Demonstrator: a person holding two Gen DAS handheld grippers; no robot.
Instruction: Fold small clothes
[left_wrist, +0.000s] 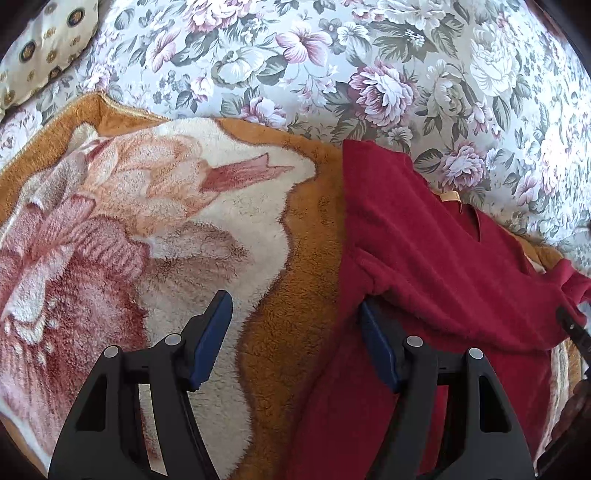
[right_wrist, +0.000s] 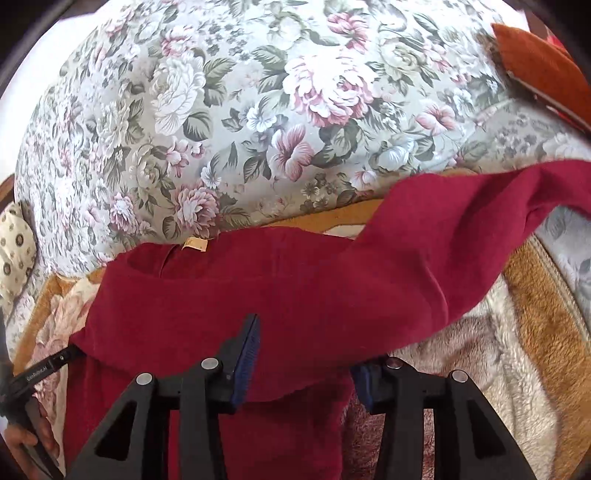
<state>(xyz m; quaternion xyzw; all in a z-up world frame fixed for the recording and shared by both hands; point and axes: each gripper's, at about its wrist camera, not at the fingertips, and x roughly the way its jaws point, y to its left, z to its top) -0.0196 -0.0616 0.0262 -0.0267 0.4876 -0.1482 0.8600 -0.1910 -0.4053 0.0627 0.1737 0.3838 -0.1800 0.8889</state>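
The right gripper (right_wrist: 301, 354) is seen with its jaws parted over a fold of the red garment (right_wrist: 295, 295), the cloth lying between the pads unpressed, while the left gripper (left_wrist: 295, 339) is held open, its right pad at the garment's left edge. The garment, a dark red fleecy top with a tan neck label (right_wrist: 195, 243) at eleven o'clock, is spread on a plush orange blanket (left_wrist: 147, 221), one sleeve trailing toward two o'clock. It is judged soft, light and limp; the sleeve end or hem would be best pinched.

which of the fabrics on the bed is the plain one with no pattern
The dark red garment: solid colour with a small tan neck label. The fleece blanket under it shows a big flower, and the bedspread behind is printed with roses.
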